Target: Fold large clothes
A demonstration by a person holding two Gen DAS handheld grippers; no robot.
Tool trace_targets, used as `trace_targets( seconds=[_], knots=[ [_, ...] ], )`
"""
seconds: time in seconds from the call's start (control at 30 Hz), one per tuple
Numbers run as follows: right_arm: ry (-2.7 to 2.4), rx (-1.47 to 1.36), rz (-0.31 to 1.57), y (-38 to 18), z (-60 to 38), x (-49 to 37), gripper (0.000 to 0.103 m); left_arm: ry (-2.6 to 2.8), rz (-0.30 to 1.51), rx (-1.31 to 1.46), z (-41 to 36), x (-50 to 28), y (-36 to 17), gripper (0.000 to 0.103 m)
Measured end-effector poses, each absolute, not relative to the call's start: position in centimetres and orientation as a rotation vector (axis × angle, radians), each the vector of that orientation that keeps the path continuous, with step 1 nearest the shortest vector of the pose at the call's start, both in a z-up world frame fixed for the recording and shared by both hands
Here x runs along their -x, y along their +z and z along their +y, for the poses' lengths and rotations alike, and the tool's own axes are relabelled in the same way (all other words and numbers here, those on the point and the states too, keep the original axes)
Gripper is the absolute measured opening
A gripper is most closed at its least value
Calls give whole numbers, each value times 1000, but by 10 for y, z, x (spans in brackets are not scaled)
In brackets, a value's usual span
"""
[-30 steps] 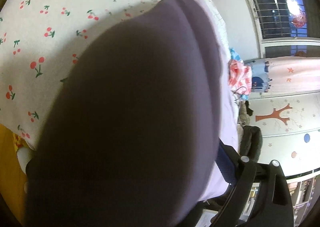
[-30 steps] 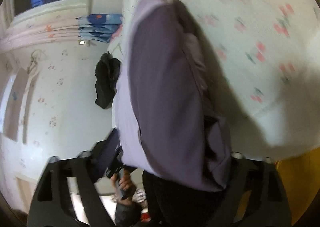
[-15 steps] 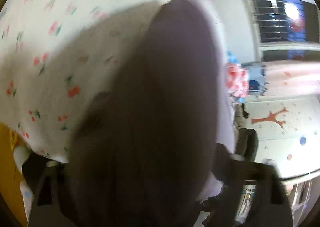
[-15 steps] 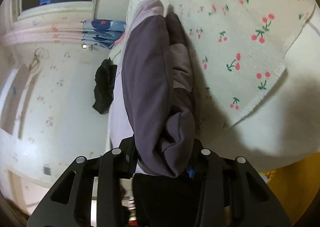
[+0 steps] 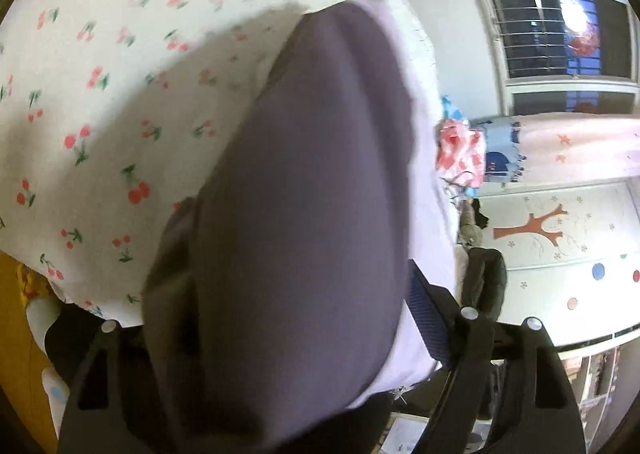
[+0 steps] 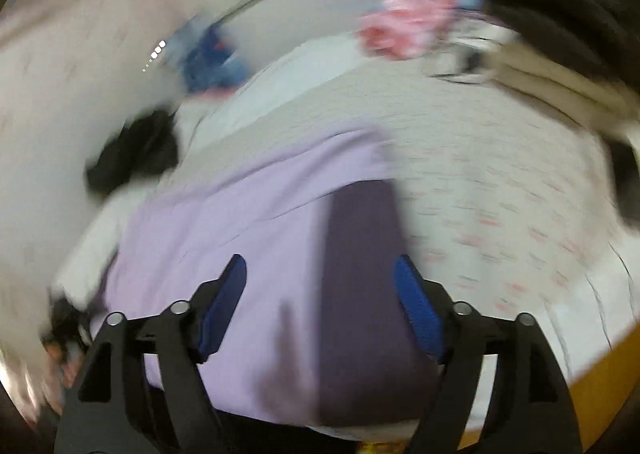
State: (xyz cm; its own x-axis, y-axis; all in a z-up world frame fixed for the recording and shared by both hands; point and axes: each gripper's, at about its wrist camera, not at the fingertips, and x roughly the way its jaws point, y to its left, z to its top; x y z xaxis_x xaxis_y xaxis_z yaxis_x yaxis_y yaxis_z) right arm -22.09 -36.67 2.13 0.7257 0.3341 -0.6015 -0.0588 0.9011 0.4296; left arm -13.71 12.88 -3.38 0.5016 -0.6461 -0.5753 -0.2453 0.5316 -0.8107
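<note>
The large two-tone purple garment (image 5: 304, 213), soft knit with a dark plum panel beside pale lilac cloth, fills the space between your left gripper's (image 5: 280, 318) fingers and bulges up over them, lying on the white sheet printed with red cherries (image 5: 100, 101) that spreads beyond your left finger; the cloth hides the left pad, the blue pad of the right finger (image 5: 426, 318) sits against its lilac edge, and you cannot tell whether the jaws actually press it, though they have just been opening a little with the cloth between them. Past your right finger there stands a dark window with white bars (image 5: 560, 37) and a wall with a brown tree decal (image 5: 536, 230). In the blurred right wrist view, your right gripper (image 6: 320, 294) stands wide apart, its jaws just having opened, both blue pads (image 6: 418, 318) bare and clear of the cloth; the garment (image 6: 248, 238) lies flat on the sheet (image 6: 500, 193) below and ahead of the fingertips, lilac toward the left finger, plum strip toward the right. Beyond the fingertips lie a pink floral bundle (image 6: 404, 25) and a black cloth heap (image 6: 132, 153), off past the left finger
</note>
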Motion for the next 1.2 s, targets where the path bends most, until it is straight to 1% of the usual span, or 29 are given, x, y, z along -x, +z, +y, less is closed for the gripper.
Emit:
trace_targets(
  seconds=[0.03,0.07,0.1,0.13,0.2,0.23,0.27,0.37,0.43,0.53,0.6,0.63,0.67,0.7,0.73,0.8,0.87,0.93,1.0,1.07,1.1,1.2],
  knots=[
    [258,-341,805,9,-343,206,74,-305,1054,1015,128,135,-32,77],
    [240,-245,901,-12,-321,191,81,-301,1060,1006,126,132,-33,77],
    [224,-161,942,-25,-307,183,87,-296,1070,1004,125,129,-35,77],
    [215,-73,966,-38,-293,180,87,-288,1087,1006,124,126,-38,78],
    [200,-73,976,-29,-291,182,87,-267,1102,1004,122,122,-48,83],
    [199,-102,954,-13,-292,185,87,-263,1098,1003,121,120,-52,85],
    [238,-124,873,9,-287,189,87,-263,1090,1002,120,118,-54,87],
    [305,-76,777,43,-261,175,87,-253,1064,1009,118,114,-57,90],
    [334,-73,766,52,-236,145,87,-248,1043,1002,117,118,-51,90],
    [328,-69,792,41,-197,74,87,-247,1027,981,118,117,-43,90],
    [281,-89,837,16,-179,21,87,-251,1020,974,121,116,-44,89],
    [247,-73,891,-6,-176,-4,87,-260,1010,969,124,116,-44,85],
    [226,-47,970,-27,-170,-23,90,-272,1000,966,124,113,-45,80],
    [234,-18,1058,-47,-160,-37,91,-299,986,969,126,125,-46,79],
    [225,9,1072,-50,-157,-42,91,-302,985,959,127,135,-46,77],
    [220,25,1055,-37,-156,-41,91,-297,991,940,126,131,-47,77],
    [244,-12,930,-10,-159,-31,91,-305,1000,963,127,129,-50,77],
    [209,21,874,1,-155,-34,91,-308,1006,989,129,127,-52,78],
    [173,29,919,-9,-152,-55,91,-302,1005,1002,129,126,-54,80],
    [158,80,1026,-40,-143,-79,97,-310,998,1001,129,126,-53,81],
    [166,85,1073,-52,-141,-86,97,-313,995,1004,132,132,-55,81],
    [157,92,1076,-37,-135,-85,96,-300,1007,1008,131,135,-49,81]
  ],
)
